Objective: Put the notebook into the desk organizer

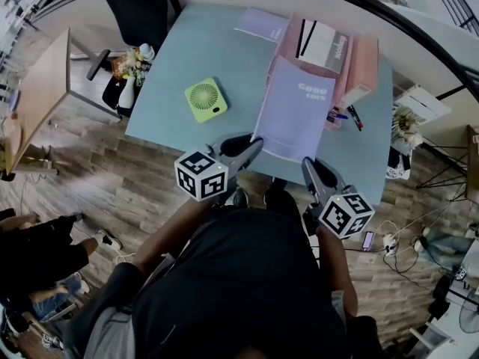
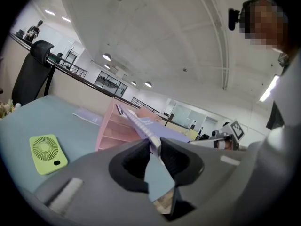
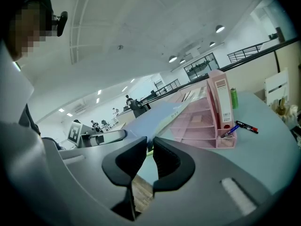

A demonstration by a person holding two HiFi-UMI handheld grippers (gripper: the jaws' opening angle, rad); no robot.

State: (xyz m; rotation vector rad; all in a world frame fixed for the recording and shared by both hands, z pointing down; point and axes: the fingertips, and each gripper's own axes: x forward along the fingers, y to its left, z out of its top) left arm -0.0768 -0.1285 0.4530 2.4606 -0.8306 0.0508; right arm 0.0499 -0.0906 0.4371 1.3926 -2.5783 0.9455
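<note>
Head view: the lavender notebook is held up over the near edge of the blue desk. The left claw is on its near left corner and the right claw on its near right corner. A two-corner hold probably keeps the floppy cover flat and aimed at the pink desk organizer just beyond its far edge. The notebook is not in the organizer yet. The organizer holds a white booklet with black stripes and something grey beside it. Pens sit at its near corner, a green fan is on the desk to the left, and another lavender booklet lies at the back. Left gripper view: the left claw is clamped tight on the notebook edge, jaws nearly together with only the thin cover between them. The notebook rises tilted towards the organizer, whose open shelves look mostly empty from here. The fan lies flat, well apart from it. Right gripper view: the right claw is likewise pinched shut on the notebook corner, and the sheet slants up and away. The organizer shows tiered pink trays that look bare, plus an upright labelled section. A blue pen is in the small front cup and a marker lies on the desk just beside it. I judge this is mid-carry, and the free trays leave room for insertion.
</note>
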